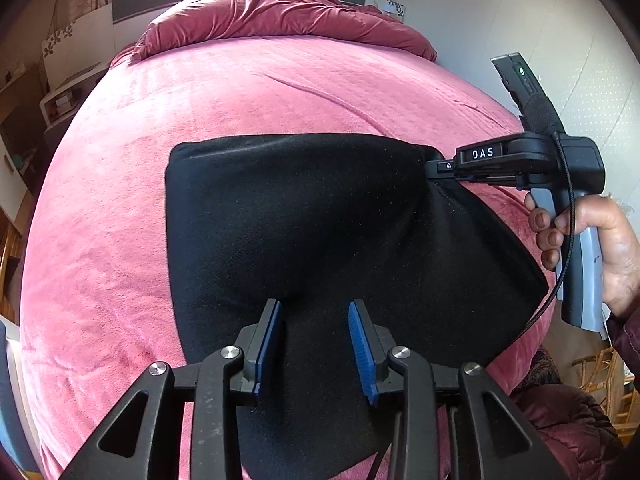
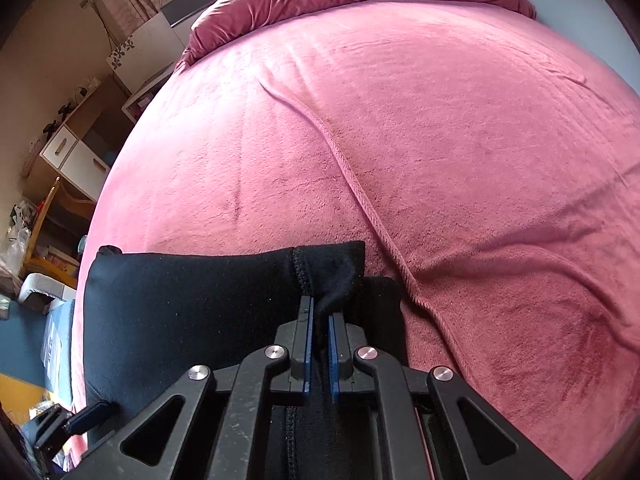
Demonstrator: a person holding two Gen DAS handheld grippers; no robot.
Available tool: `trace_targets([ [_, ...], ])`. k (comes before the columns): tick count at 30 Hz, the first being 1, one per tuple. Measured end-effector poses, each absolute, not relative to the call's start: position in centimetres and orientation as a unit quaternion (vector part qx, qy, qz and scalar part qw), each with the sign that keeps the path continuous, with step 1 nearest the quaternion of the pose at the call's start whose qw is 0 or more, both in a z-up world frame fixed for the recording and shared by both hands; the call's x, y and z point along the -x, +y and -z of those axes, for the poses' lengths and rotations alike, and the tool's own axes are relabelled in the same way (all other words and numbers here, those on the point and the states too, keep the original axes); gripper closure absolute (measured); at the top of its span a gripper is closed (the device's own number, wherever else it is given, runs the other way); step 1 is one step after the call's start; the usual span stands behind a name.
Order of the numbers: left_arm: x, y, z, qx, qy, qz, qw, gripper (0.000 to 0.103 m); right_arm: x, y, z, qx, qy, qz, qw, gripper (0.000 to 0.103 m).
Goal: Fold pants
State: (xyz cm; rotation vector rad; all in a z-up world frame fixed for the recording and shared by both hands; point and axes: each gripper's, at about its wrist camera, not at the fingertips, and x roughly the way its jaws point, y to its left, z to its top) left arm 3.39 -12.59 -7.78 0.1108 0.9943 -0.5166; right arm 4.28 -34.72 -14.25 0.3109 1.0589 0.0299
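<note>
Two grippers are at work on the black pants [image 1: 288,216], which lie folded on your pink bed [image 1: 120,220], near its front edge. Your left gripper [image 1: 316,320] hovers low over the near part of the pants with its jaws spread; dark cloth shows in the gap, but the blue pads [image 1: 362,344] do not press on it. Your right gripper [image 2: 319,320] has its jaws pressed together, pinching a bunched fold of the pants next to a stitched seam [image 2: 297,268]. In the left wrist view, that right gripper [image 1: 436,169] reaches in from the right side, and the pinched corner is lifted off the bed, so the cloth hangs down from it in a slanted sheet. Your right hand [image 1: 588,240] wraps the gripper's grey handle, with a dark red sleeve [image 1: 624,336] at the wrist. Farther back on the bed a crumpled dark red duvet [image 1: 272,12] is piled against the headboard. A long raised crease [image 2: 352,172] runs across the pink cover beyond the pants.
</note>
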Motion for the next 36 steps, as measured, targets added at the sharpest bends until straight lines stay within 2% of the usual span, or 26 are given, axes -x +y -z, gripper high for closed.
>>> trace_targets([
  [3, -3.0, -12.3, 7.5, -0.051, 0.468, 0.242, 0.848, 0.064, -4.2, -34.9, 14.1, -0.157, 0.501, -0.015, 0.851, 0.095],
  [5, -3.0, -11.8, 7.3, -0.043, 0.465, 0.243, 0.85, 0.056, -4.2, -35.1, 13.8, -0.152, 0.501, -0.012, 0.852, 0.095],
  [15, -5.3, -3.4, 6.0, 0.092, 0.473, 0.206, 0.852, 0.055, -0.8, -36.2, 11.6, -0.167, 0.481, -0.026, 0.86, 0.073],
  [21, -8.3, -0.7, 6.6, 0.134, 0.485, 0.19, 0.843, 0.055, 2.9, -36.0, 11.2, -0.172, 0.483, -0.05, 0.857, 0.069],
  [28, -11.1, -0.8, 8.1, 0.188, 0.51, 0.203, 0.814, 0.053, 5.8, -34.8, 13.0, -0.157, 0.509, -0.052, 0.845, 0.07],
  [30, -11.5, -1.1, 8.8, 0.191, 0.521, 0.201, 0.807, 0.052, 6.2, -34.4, 13.3, -0.146, 0.509, -0.047, 0.847, 0.085],
  [31, -11.6, -1.3, 9.0, 0.191, 0.524, 0.202, 0.805, 0.052, 6.1, -34.3, 13.4, -0.14, 0.507, -0.045, 0.849, 0.089],
  [36, -10.8, -2.7, 10.3, 0.18, 0.533, 0.22, 0.797, 0.052, 5.4, -34.8, 15.4, -0.158, 0.518, -0.037, 0.84, 0.09],
])
